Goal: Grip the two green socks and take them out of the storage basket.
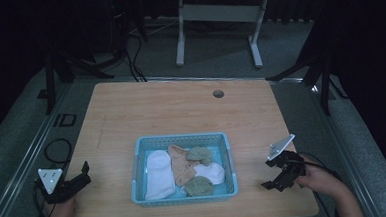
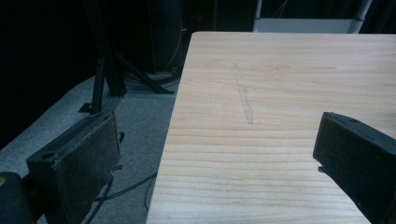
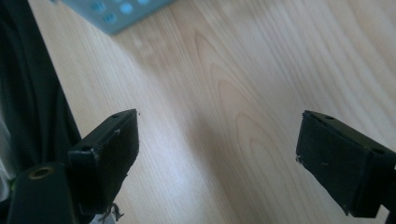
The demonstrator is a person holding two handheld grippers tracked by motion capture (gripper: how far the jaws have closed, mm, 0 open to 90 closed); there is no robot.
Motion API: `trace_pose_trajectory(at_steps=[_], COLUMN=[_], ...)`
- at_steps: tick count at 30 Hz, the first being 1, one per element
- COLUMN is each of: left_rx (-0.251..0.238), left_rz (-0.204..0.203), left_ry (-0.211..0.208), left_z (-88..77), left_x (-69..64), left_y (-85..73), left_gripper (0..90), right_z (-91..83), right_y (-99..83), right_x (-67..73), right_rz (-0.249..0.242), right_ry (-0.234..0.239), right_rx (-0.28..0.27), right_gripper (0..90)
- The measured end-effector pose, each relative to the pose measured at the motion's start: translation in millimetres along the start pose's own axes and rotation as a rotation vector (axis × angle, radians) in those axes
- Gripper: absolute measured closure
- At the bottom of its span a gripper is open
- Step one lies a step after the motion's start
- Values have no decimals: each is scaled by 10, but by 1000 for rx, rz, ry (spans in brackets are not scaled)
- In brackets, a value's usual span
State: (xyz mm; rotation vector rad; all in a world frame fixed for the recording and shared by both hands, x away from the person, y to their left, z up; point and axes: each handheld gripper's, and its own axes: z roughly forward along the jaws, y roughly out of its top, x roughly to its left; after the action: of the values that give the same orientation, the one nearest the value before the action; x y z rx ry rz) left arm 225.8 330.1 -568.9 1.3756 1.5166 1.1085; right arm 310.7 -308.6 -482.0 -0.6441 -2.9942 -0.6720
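Observation:
A light blue basket (image 1: 181,138) sits near the front middle of the wooden table (image 1: 181,109). Inside lie a white sock (image 1: 159,174), a peach sock (image 1: 180,165), a smaller white sock (image 1: 212,171) and two green socks (image 1: 199,153) (image 1: 199,186). My left gripper (image 1: 84,173) hovers at the table's front left corner, open and empty; its jaws straddle the table's left edge in the left gripper view (image 2: 217,154). My right gripper (image 1: 269,173) stands open and empty to the right of the basket, low over bare wood (image 3: 217,154). A corner of the basket (image 3: 112,11) shows at the top left there.
A round cable hole (image 1: 218,93) lies near the table's far edge. Beyond the table stand a white desk frame (image 1: 216,17) and black stands (image 1: 324,76). Cables (image 1: 58,150) run on the grey floor at the left.

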Motion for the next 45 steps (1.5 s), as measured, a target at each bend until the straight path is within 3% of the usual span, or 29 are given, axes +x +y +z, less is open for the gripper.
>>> trace_pose_trajectory(at_steps=[16,30,45], left_rx=[-1,-2,-2], left_rz=[0,2,2], left_ry=[-1,-3,-7], left_z=[-1,-3,-6], left_x=[1,2,7], left_y=[0,-1,0], left_gripper=[4,4,4], right_z=[-115,-171,23], right_y=[346,758,1166], right_x=[102,266,452], right_rz=[-88,-181,-260], right_ry=[17,29,81], right_rx=[-31,-83,-79], right_gripper=[130,132,125])
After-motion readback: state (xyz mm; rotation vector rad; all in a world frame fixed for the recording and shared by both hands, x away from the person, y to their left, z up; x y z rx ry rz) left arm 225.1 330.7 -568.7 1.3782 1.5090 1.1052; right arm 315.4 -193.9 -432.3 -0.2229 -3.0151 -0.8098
